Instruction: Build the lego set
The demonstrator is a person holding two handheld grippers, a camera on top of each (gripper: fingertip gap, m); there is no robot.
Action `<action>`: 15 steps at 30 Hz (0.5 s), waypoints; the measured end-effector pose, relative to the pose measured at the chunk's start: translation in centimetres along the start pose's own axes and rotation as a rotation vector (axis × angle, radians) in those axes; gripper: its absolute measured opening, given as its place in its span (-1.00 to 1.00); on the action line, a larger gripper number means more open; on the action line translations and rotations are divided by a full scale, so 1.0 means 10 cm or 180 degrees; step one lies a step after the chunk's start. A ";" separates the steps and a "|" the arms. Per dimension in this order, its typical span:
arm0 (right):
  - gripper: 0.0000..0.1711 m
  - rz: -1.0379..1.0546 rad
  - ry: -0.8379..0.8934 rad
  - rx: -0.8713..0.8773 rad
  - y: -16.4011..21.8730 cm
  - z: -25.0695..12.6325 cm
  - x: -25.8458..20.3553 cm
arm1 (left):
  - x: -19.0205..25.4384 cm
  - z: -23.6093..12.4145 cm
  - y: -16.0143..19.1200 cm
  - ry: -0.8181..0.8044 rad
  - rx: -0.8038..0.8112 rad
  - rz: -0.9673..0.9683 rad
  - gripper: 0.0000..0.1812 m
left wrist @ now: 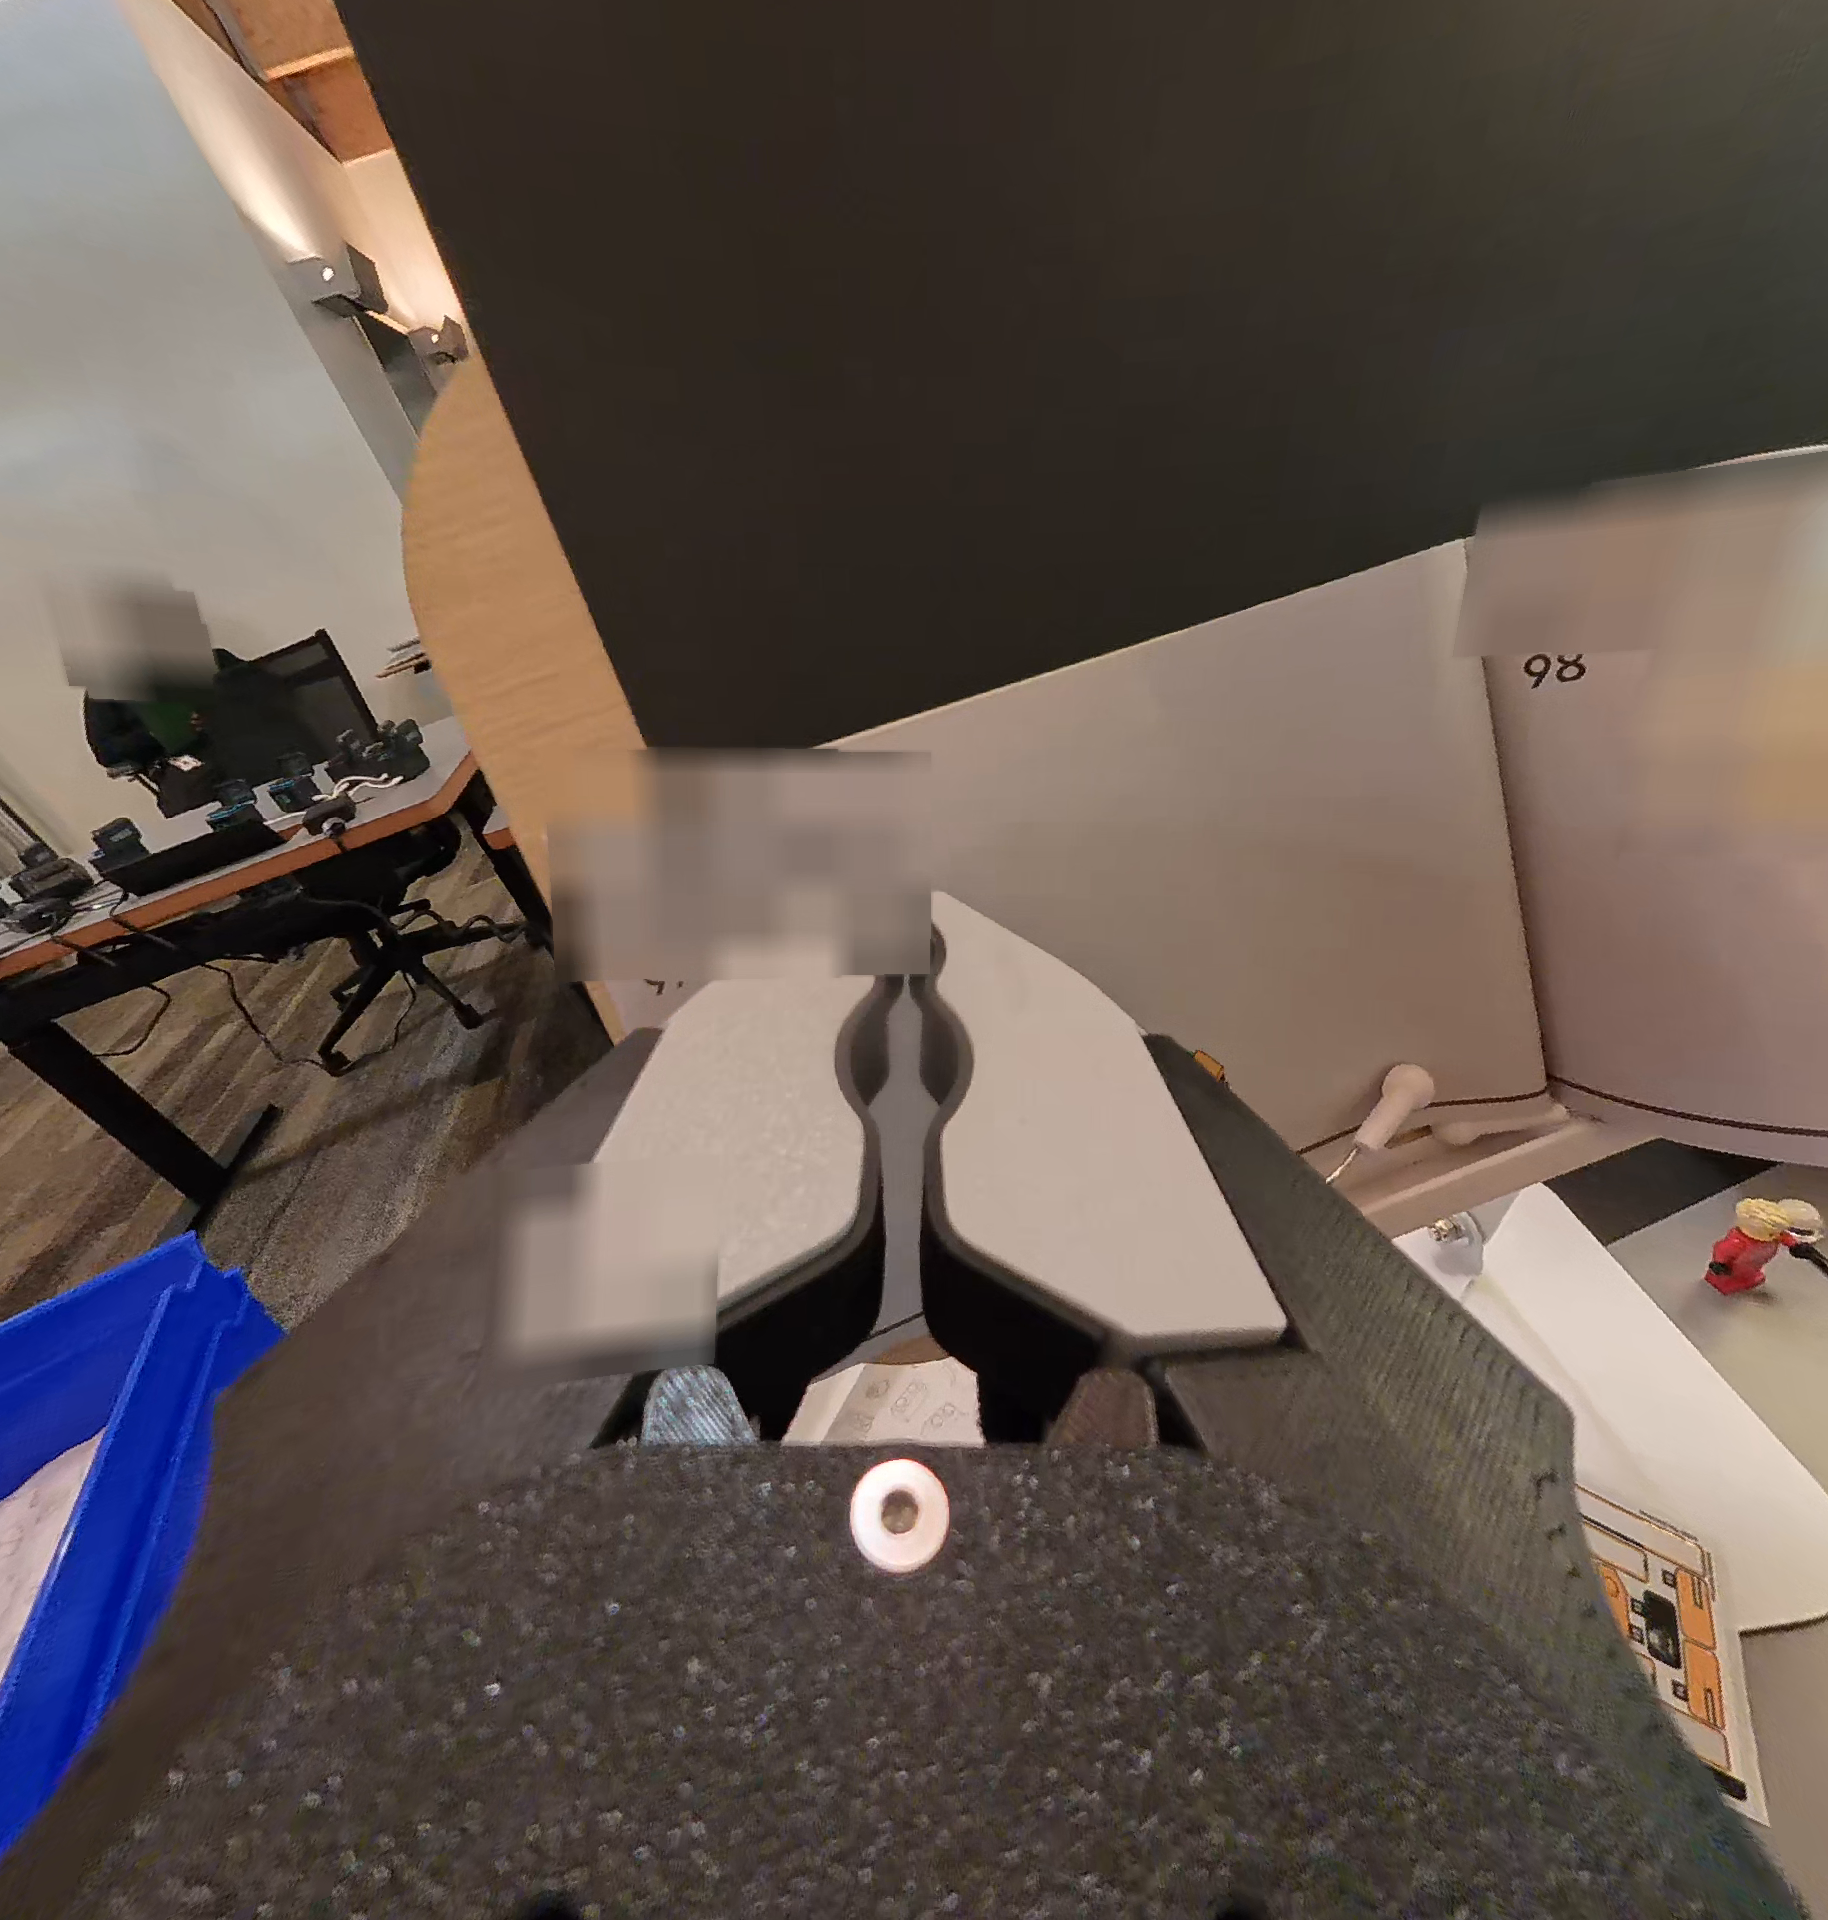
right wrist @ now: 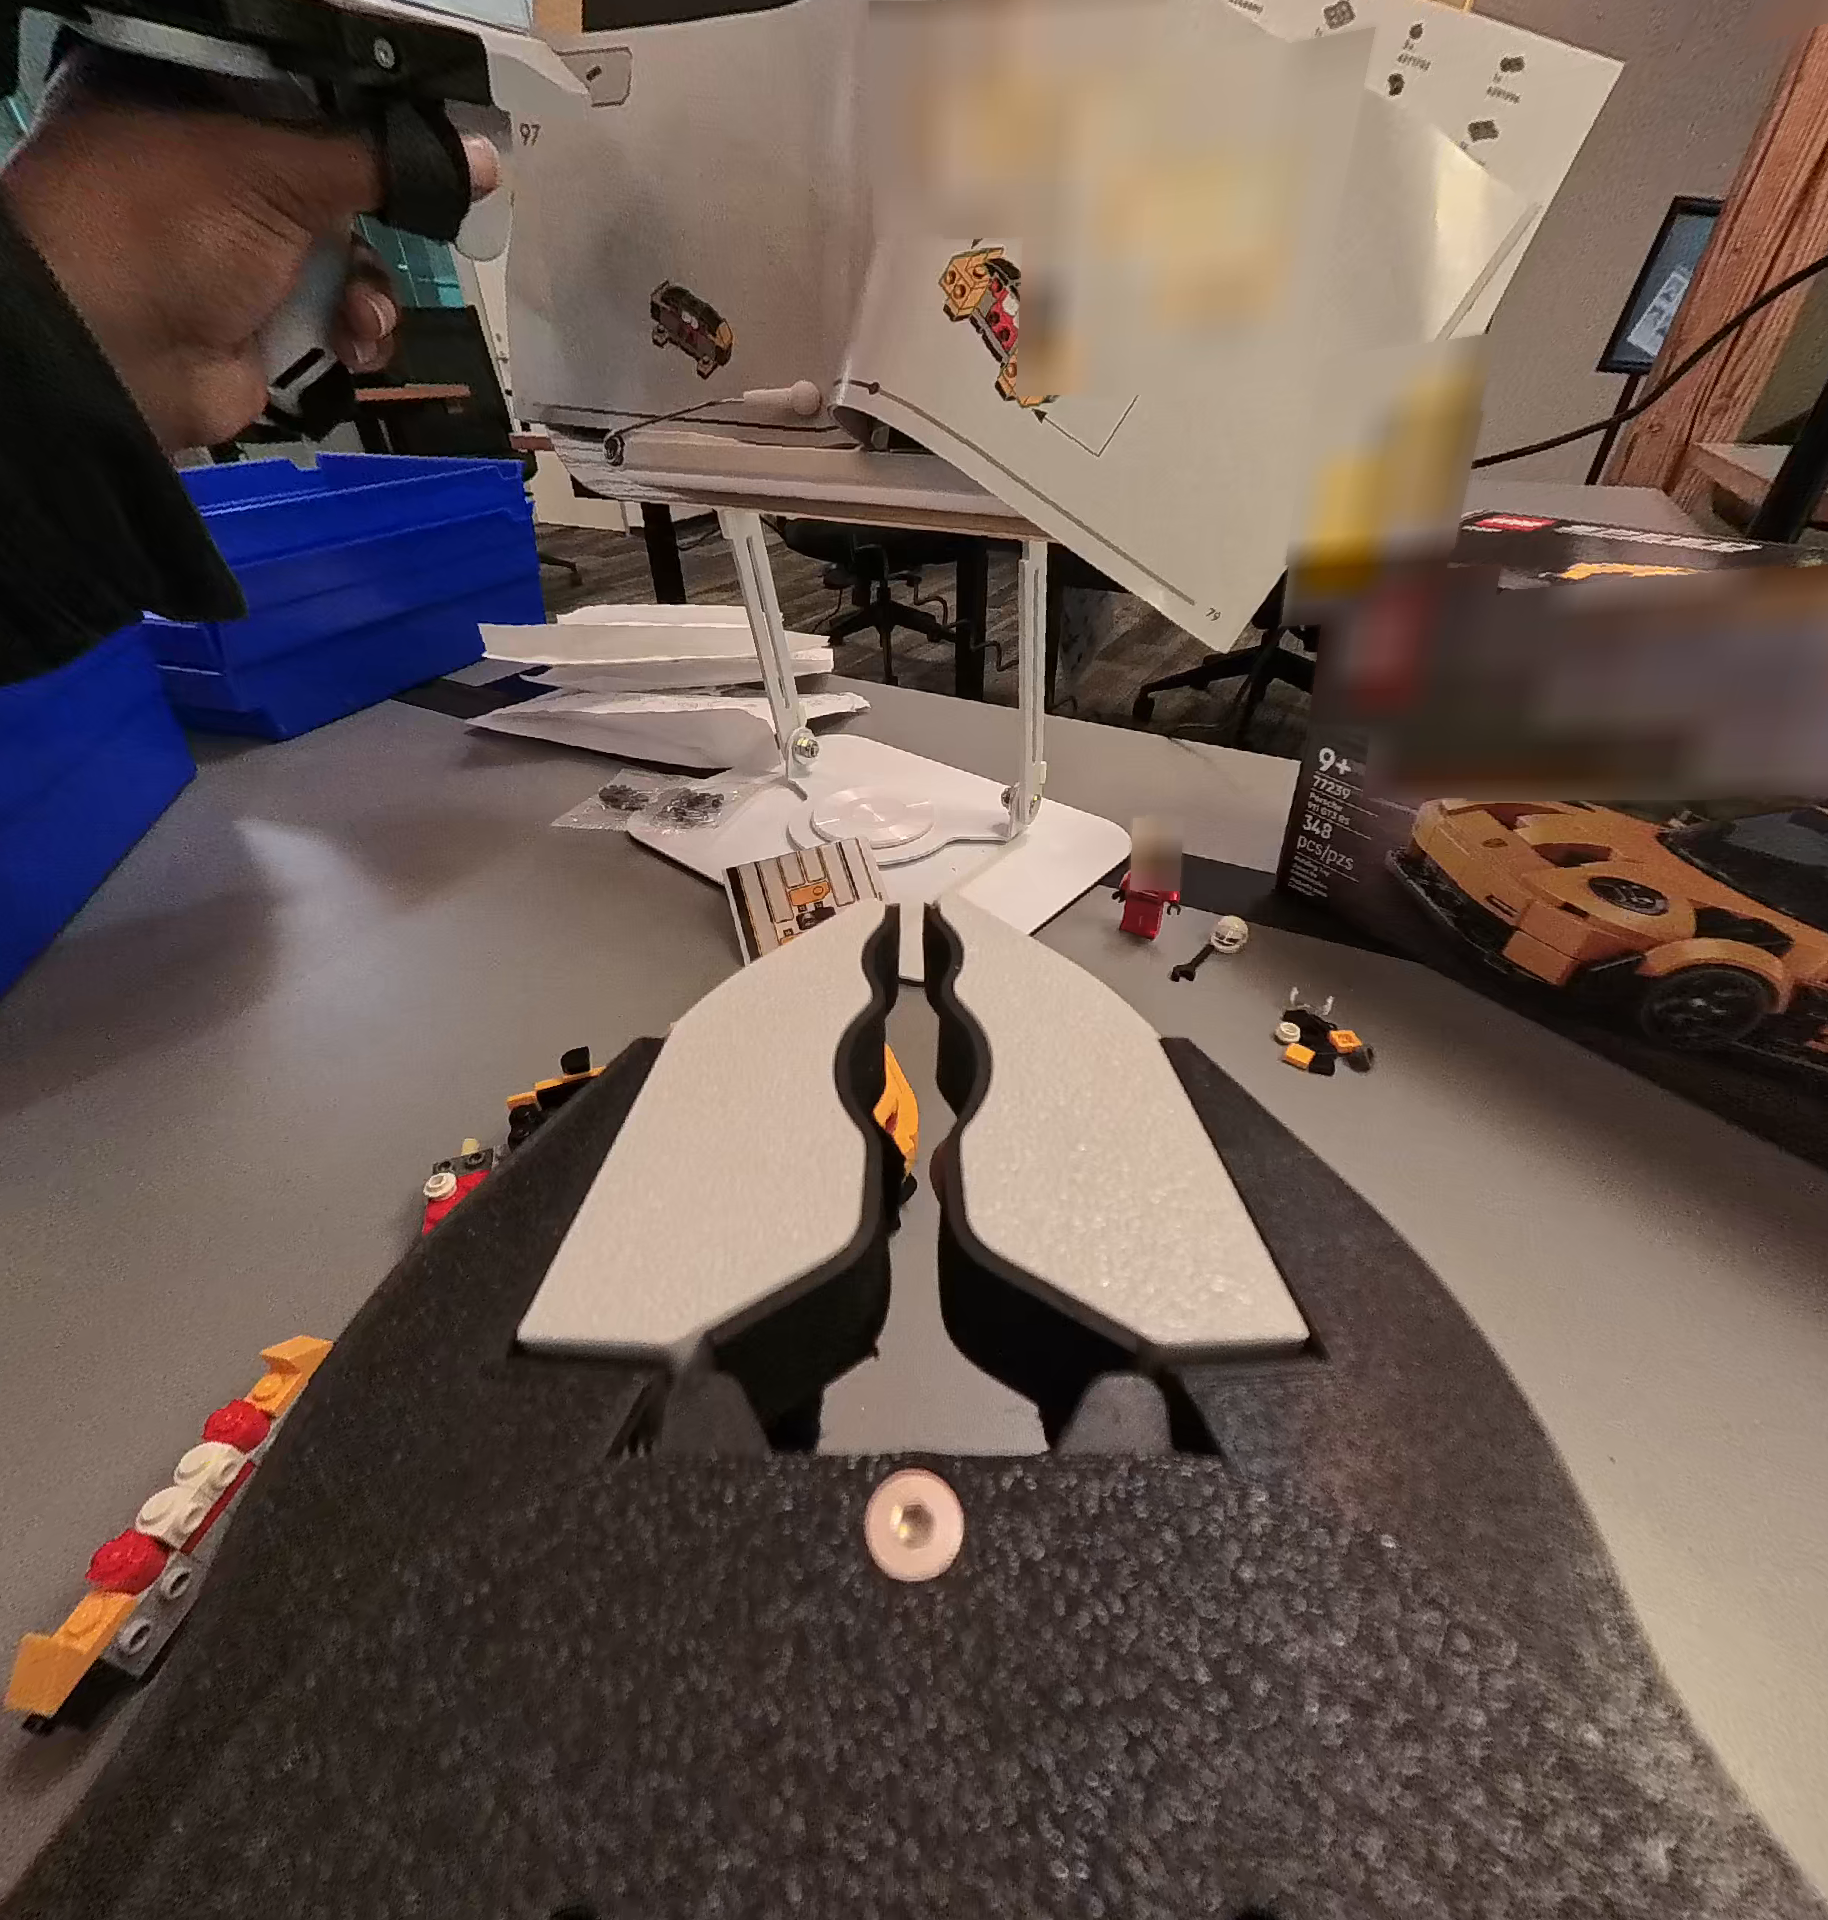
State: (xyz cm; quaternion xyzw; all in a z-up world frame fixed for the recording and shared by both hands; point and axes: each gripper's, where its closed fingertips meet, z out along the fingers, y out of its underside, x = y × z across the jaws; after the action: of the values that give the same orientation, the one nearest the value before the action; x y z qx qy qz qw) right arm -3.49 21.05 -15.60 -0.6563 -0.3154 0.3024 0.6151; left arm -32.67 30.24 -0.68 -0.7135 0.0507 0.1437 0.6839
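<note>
Your right gripper (right wrist: 911, 925) hangs low over the grey table (right wrist: 318, 935), its grey fingers (right wrist: 744, 1132) drawn close with only a narrow gap at the tips; an orange Lego piece (right wrist: 899, 1117) shows through that gap, though whether the fingers pinch it or it lies below them cannot be told. Just left of the gripper body lies a strip of orange, red, white and grey bricks (right wrist: 162, 1527), with more of the build (right wrist: 505, 1132) beyond it. Ahead stands the white book stand (right wrist: 889, 821) holding the open instruction booklet (right wrist: 744, 208); a sticker sheet (right wrist: 801, 894) rests against its base. To the right are a red minifigure (right wrist: 1149, 899), a small pile of loose parts (right wrist: 1320, 1039) and the set's box (right wrist: 1616, 914). Blue bins (right wrist: 359, 582) sit far left. Your left gripper (left wrist: 902, 987) is raised near the booklet (left wrist: 1253, 831), fingers nearly together and holding nothing visible.
</note>
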 end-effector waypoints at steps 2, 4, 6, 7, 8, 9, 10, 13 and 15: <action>-0.96 -0.0002 0.0004 0.0001 0.00 0.00 0.00 | -0.01 0.00 0.00 -0.0006 0.0002 0.0006 -1.00; -0.96 -0.0001 0.0015 0.0014 -0.01 0.00 0.01 | -0.02 -0.01 0.00 -0.0012 0.0004 0.0009 -1.00; -0.96 -0.0008 0.0039 0.0055 -0.03 -0.01 0.02 | -0.03 -0.01 0.01 -0.0017 0.0004 0.0008 -1.00; -0.97 -0.0010 0.0054 0.0078 -0.04 -0.02 0.03 | -0.03 -0.01 0.01 -0.0023 0.0007 0.0013 -1.00; -0.97 -0.0015 0.0070 0.0094 -0.05 -0.02 0.03 | -0.03 -0.02 0.01 -0.0026 0.0010 0.0014 -1.00; -0.97 -0.0030 0.0087 0.0106 -0.06 -0.03 0.04 | -0.03 -0.02 0.02 -0.0027 0.0011 0.0010 -1.00; -0.97 -0.0052 0.0104 0.0114 -0.07 -0.03 0.04 | -0.03 -0.02 0.02 -0.0027 0.0013 0.0005 -1.00; -0.97 -0.0111 0.0119 0.0118 -0.07 -0.03 0.04 | -0.02 -0.05 0.01 -0.0007 0.0015 0.0017 -1.00; -0.97 -0.0174 0.0142 0.0142 -0.09 -0.04 0.04 | 0.01 -0.12 0.00 0.0071 -0.0001 0.0031 -1.00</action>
State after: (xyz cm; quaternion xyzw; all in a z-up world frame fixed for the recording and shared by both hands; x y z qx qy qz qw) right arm -2.99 21.12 -14.72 -0.6401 -0.3126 0.2777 0.6445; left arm -32.37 29.06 -0.71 -0.7148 0.0618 0.1391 0.6825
